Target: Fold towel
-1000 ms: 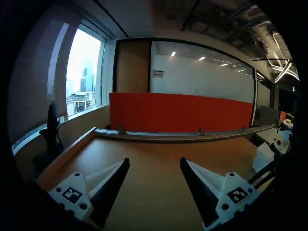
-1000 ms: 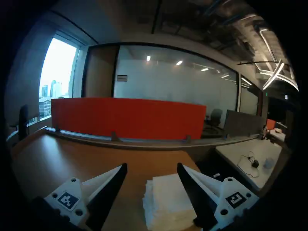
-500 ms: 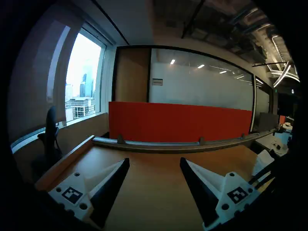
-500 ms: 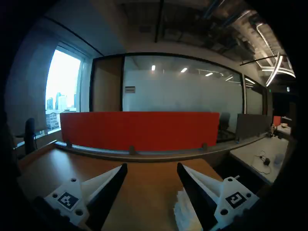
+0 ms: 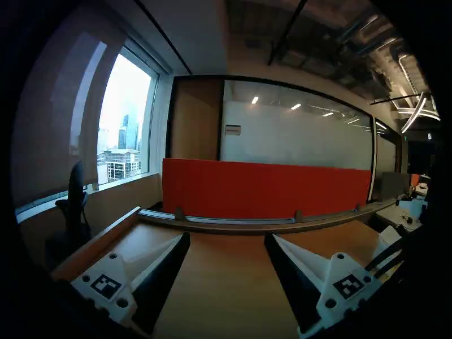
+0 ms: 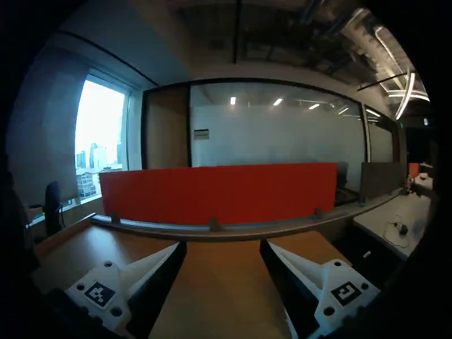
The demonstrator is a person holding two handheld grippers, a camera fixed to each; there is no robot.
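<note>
In the left gripper view, my left gripper (image 5: 226, 235) stands open above a brown wooden desk (image 5: 226, 282), with nothing between its fingers. A white stack of folded towels (image 5: 389, 236) peeks in at the far right edge of that view, partly behind a dark shape. My right gripper (image 6: 222, 243) is open too, in the right gripper view, over bare desk wood (image 6: 223, 288). Its fingers hold nothing.
A red divider panel (image 5: 265, 189) runs along the desk's far edge, with a glass wall behind it. A window (image 5: 121, 124) and a dark office chair (image 5: 73, 198) are on the left. A second desk (image 6: 395, 212) with a cable lies to the right.
The right gripper view has swung away from the white towel stack, which slid out past its lower right edge. The left gripper view has tilted up slightly. Both grippers stay open.
</note>
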